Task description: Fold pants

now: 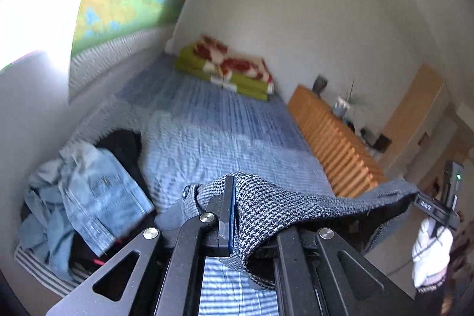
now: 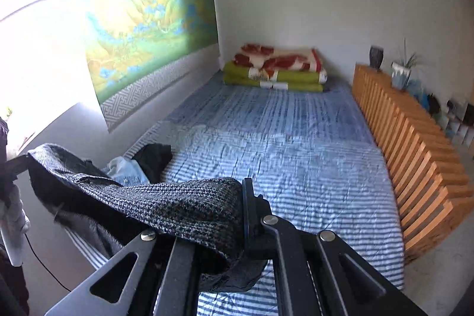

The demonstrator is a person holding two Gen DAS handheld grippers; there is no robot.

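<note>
Grey houndstooth pants [image 1: 266, 203] hang stretched in the air between my two grippers, above the near end of the bed. My left gripper [image 1: 234, 215] is shut on one corner of the waistband, cloth draped over its right finger. In the left wrist view the right gripper [image 1: 429, 209] shows at the far right, clamped on the other corner and held by a white-gloved hand [image 1: 429, 253]. In the right wrist view my right gripper [image 2: 243, 215] is shut on the pants [image 2: 177, 206], and the cloth runs left to the other gripper [image 2: 17, 162].
The bed has a blue striped quilt [image 2: 281, 156]. A pile of jeans and dark clothes [image 1: 86, 194] lies at its near left by the wall. Folded green and red blankets [image 2: 275, 67] sit at the far end. A slatted wooden cabinet [image 2: 414, 144] borders the right side.
</note>
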